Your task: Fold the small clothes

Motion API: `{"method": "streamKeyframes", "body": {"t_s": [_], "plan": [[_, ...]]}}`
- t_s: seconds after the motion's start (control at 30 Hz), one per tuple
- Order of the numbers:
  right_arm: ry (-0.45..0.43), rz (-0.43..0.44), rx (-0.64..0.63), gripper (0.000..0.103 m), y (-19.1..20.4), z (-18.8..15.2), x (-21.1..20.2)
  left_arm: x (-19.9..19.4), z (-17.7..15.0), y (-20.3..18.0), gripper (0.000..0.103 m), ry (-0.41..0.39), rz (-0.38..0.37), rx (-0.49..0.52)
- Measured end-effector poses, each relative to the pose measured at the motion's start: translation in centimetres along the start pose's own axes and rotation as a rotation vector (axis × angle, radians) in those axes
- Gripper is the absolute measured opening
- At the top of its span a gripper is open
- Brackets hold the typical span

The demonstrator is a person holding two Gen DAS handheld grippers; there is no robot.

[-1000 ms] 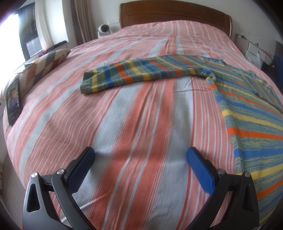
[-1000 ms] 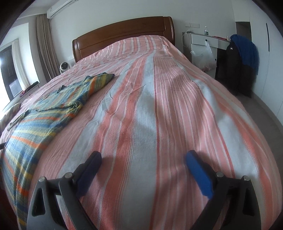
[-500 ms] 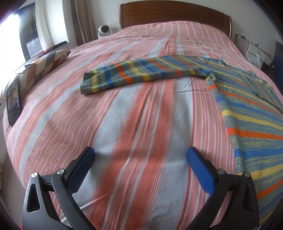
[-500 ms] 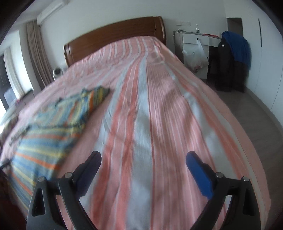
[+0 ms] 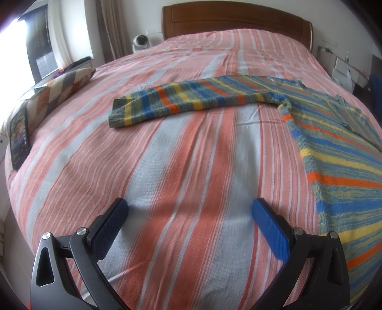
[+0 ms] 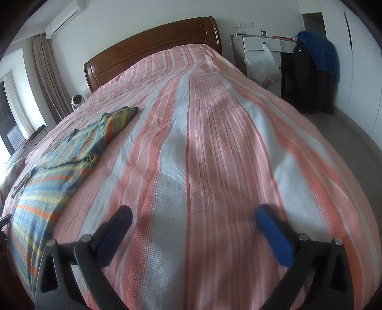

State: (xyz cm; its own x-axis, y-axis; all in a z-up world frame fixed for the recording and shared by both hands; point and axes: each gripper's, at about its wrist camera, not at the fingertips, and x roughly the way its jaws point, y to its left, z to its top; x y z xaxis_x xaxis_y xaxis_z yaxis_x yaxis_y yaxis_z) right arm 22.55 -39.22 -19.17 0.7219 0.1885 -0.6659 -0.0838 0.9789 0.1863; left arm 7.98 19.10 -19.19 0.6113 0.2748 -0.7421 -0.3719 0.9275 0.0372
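Note:
A small striped knit sweater [image 5: 339,152] in blue, yellow, orange and grey-green lies flat on the bed. One sleeve [image 5: 191,100] stretches out to the left across the bedspread. My left gripper [image 5: 188,214] is open and empty, low over the bed, short of the sleeve and left of the sweater's body. In the right wrist view the sweater [image 6: 59,167] lies at the left, its other sleeve [image 6: 119,116] pointing up the bed. My right gripper [image 6: 193,221] is open and empty over bare bedspread, to the right of the sweater.
The bed has a pink, orange and grey striped bedspread [image 5: 167,167] and a wooden headboard [image 5: 238,21]. A patterned pillow [image 5: 59,90] and a phone [image 5: 19,138] lie at its left edge. A white desk [image 6: 262,45] and dark clothes [image 6: 310,71] stand to the right.
The left gripper has not moved. The right gripper's view swung right and then back, and now sits a little lower and nearer the bed.

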Motion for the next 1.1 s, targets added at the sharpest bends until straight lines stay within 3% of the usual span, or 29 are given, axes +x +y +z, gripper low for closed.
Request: {"method": "streamKeyframes", "body": {"t_s": [0.33, 0.5, 0.63, 0.77, 0.83, 0.93, 1.03, 1.1], "plan": [[-0.013, -0.007, -0.004, 0.103, 0.0, -0.4, -0.2, 0.0, -0.1, -0.1, 0.103, -0.001, 0.000, -0.001], [-0.011, -0.012, -0.008, 0.103, 0.0, -0.3, -0.2, -0.4, 1.2, 0.2, 0.102, 0.045, -0.014, -0.009], [-0.010, -0.014, -0.009, 0.103, 0.0, -0.3, -0.2, -3.1, 5.5, 2.0, 0.102, 0.023, -0.172, -0.049], [-0.012, -0.015, -0.011, 0.103, 0.0, -0.4, -0.2, -2.9, 12.0, 5.8, 0.103, 0.022, -0.228, -0.106], [-0.014, -0.013, -0.010, 0.103, 0.0, -0.4, -0.1, -0.4, 14.8, 8.3, 0.103, 0.104, -0.218, -0.139], [-0.018, -0.011, -0.008, 0.103, 0.0, -0.4, -0.2, 4.3, 17.0, 11.1, 0.101, 0.204, -0.114, -0.177], [-0.019, -0.011, -0.008, 0.103, -0.1, -0.4, -0.3, 8.9, 17.7, 11.8, 0.085, 0.292, -0.042, -0.154], [-0.018, -0.013, -0.010, 0.103, -0.1, -0.4, -0.3, 11.3, 17.6, 11.6, 0.062, 0.338, -0.028, -0.148]]}}
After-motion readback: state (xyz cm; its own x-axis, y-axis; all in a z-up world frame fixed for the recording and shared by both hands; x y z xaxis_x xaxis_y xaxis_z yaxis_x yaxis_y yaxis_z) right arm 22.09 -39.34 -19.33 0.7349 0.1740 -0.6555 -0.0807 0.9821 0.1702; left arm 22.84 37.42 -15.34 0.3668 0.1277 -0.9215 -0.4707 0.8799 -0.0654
